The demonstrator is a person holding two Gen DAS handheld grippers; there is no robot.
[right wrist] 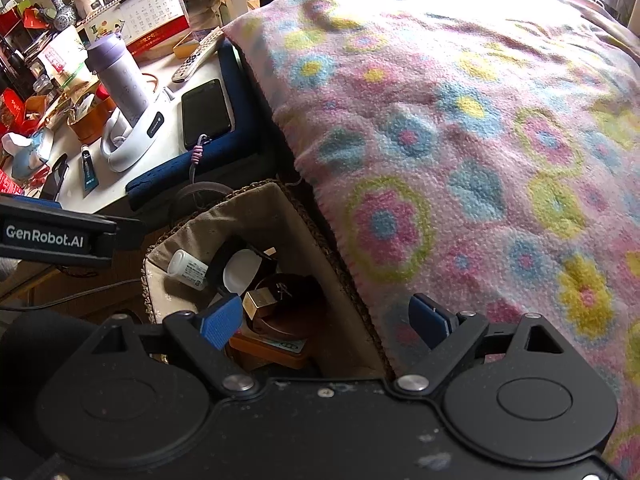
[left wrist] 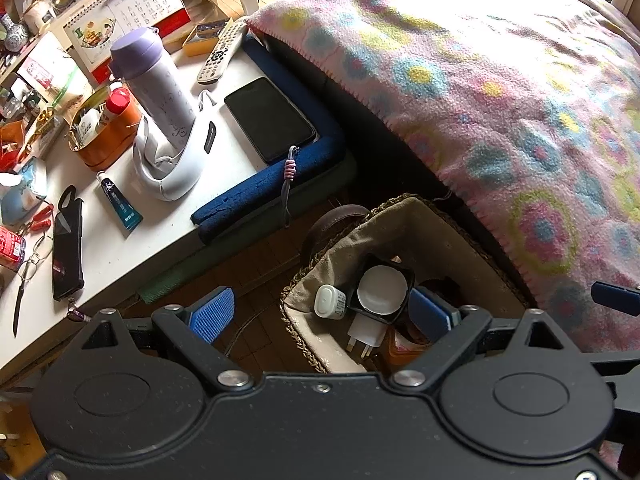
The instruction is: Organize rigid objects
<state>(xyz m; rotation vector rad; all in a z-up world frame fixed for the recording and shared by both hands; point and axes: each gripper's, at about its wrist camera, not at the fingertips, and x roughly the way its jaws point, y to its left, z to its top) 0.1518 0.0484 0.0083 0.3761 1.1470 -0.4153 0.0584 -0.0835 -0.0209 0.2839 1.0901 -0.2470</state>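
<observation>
A cloth-lined woven basket (left wrist: 436,224) stands on the floor between the desk and the bed. It holds a small white bottle (left wrist: 330,301), a black holder with a white disc (left wrist: 382,290), a white plug (left wrist: 366,334) and an orange box. My left gripper (left wrist: 320,314) is open and empty above the basket's near rim. The right wrist view shows the same basket (right wrist: 256,208) with the bottle (right wrist: 188,269), a brown round case (right wrist: 292,308) and a gold cube (right wrist: 260,302). My right gripper (right wrist: 326,320) is open and empty over the basket's right side.
The white desk (left wrist: 120,256) at left carries a purple flask (left wrist: 154,84) in a white stand, a black phone (left wrist: 270,120), a remote (left wrist: 224,50), a tube (left wrist: 120,202), an orange tin and clutter. A flowered blanket (left wrist: 500,100) covers the bed at right.
</observation>
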